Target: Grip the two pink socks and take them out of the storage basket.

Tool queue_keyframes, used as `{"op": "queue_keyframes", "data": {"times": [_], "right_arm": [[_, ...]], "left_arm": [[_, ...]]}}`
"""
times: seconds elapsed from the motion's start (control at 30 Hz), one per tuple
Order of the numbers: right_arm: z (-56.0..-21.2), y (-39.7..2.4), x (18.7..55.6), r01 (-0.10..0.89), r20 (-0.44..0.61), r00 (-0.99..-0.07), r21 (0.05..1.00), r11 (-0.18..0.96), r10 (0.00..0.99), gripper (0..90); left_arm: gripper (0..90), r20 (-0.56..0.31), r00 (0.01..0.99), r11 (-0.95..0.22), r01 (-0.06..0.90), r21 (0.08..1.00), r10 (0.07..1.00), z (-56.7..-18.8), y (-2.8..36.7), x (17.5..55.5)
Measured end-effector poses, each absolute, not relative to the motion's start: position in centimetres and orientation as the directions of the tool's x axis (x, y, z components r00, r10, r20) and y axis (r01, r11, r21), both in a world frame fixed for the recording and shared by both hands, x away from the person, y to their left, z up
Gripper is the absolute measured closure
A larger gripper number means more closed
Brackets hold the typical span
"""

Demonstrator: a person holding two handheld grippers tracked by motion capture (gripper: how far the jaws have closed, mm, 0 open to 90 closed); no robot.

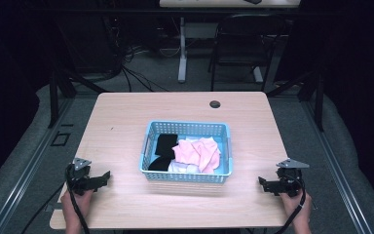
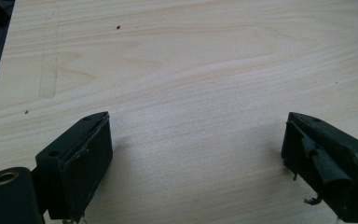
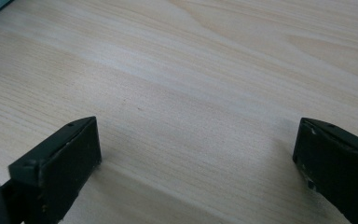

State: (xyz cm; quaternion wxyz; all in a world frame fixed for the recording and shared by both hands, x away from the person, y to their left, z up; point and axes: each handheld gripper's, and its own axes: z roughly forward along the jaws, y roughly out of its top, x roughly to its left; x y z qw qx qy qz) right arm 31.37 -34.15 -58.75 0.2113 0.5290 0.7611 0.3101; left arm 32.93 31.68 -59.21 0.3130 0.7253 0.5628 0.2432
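Light wood worktop (image 1: 126, 122), viewed from above the person's side. Blue plastic basket (image 1: 187, 174) with perforated walls sits near the centre, slightly toward the near edge. Contents: pink cloth (image 1: 199, 152) crumpled on the right and middle, black cloth (image 1: 161, 151) on the left, white cloth (image 1: 177, 167) partly visible beneath the pink at the near wall; the pieces lie touching and overlapping one another. Small dark round grommet hole (image 1: 215, 104) in the worktop near the far edge, well apart from the basket. Left tongs (image 1: 102, 178) held low at the near-left corner, jaws pointing inward toward the basket, left of it and apart from it. Left gripper view: jaws spread wide, nothing between them but bare wood grain; the pad on the right-hand jaw looks frayed. Right tongs (image 1: 264, 184) at the near-right corner, jaws pointing inward, likewise apart from the basket. Right gripper view: jaws spread wide over bare worktop, nothing between them. Each tongs carries a grey three-cornered plate on top and trails a black cable past the hand. Beyond the worktop: dark floor, a dark chair (image 1: 243, 39), a white desk leg (image 1: 181, 48).
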Motion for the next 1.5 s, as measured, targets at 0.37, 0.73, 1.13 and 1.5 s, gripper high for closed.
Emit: {"op": "queue_keyframes", "data": {"times": [0.37,0.73,1.13,1.5], "right_arm": [[-58.7,-34.2,31.4,0.674,0.007,-0.352,0.695,0.249,0.936,0.2],[-58.6,-34.1,31.4,0.684,0.0,-0.352,0.682,0.258,0.936,0.0],[-56.9,-34.4,32.2,0.74,0.034,-0.329,0.63,0.236,0.944,0.0],[-52.3,-32.7,32.5,0.759,0.021,-0.371,0.583,0.29,0.928,0.0]], "left_arm": [[8.6,-0.001,0.248,-0.169,0.664,0.728,0.969,-59.2,31.7,32.9],[8.7,0.0,0.248,-0.17,0.664,0.728,0.969,-59.2,31.7,32.9],[8.7,-0.004,0.246,-0.166,0.664,0.729,0.969,-59.2,31.7,33.0],[8.7,-0.004,0.246,-0.166,0.664,0.73,0.969,-59.2,31.7,33.0]]}}
